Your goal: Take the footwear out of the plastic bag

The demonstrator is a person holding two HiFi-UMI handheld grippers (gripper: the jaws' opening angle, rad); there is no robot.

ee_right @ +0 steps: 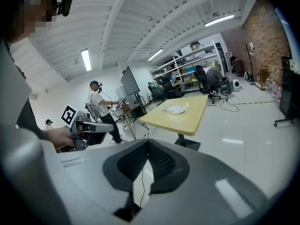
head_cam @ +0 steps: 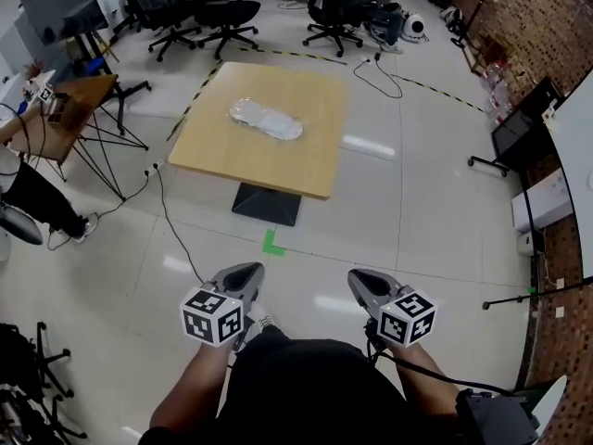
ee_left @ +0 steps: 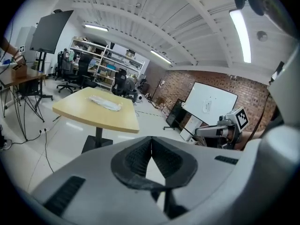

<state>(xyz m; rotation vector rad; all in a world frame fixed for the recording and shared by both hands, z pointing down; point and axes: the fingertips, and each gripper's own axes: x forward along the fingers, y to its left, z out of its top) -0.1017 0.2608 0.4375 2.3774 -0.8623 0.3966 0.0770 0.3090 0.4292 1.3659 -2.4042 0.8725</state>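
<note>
A clear plastic bag with pale footwear inside [head_cam: 267,120] lies on a light wooden table [head_cam: 222,156] well ahead of me; the same bag [ee_left: 106,103] shows small in the left gripper view, and the bag [ee_right: 176,108] also in the right gripper view. My left gripper [head_cam: 246,273] and right gripper [head_cam: 359,280] are held low, close to my body, far short of the table. Both are shut with nothing between the jaws. In the left gripper view the left gripper's tips [ee_left: 151,140] meet; in the right gripper view the right gripper's tips [ee_right: 148,143] meet as well.
A green L-shaped tape mark [head_cam: 271,243] sits on the tiled floor before the table's black base [head_cam: 267,202]. Office chairs [head_cam: 219,12] stand behind the table. A desk on a folding stand [head_cam: 69,109] and a person [ee_right: 99,104] are at the left. Cables [head_cam: 171,225] run across the floor.
</note>
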